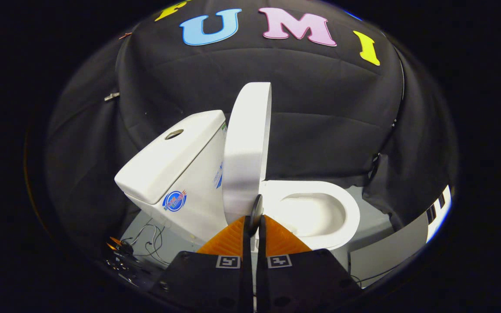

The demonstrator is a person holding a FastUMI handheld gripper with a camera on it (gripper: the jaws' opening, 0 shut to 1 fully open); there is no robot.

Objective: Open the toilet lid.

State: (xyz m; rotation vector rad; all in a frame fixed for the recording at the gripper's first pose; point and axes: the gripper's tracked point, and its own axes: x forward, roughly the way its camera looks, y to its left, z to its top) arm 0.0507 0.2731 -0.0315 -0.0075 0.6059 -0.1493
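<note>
The white toilet lid (248,148) stands raised, nearly upright, close against the tank (176,165) to its left. To its right lie the open seat and bowl (320,213). A small dark oval tab (257,208) sticks out at the lid's near lower edge. My gripper (254,226) is right at that edge with its fingers pressed together, and the tab sits pinched between their tips.
A round flush button (174,134) sits on the tank's top. Loose cables (146,243) and small gear lie on the grey floor (372,226) left of the toilet's base. A pale panel (437,215) stands beyond the bowl on the right.
</note>
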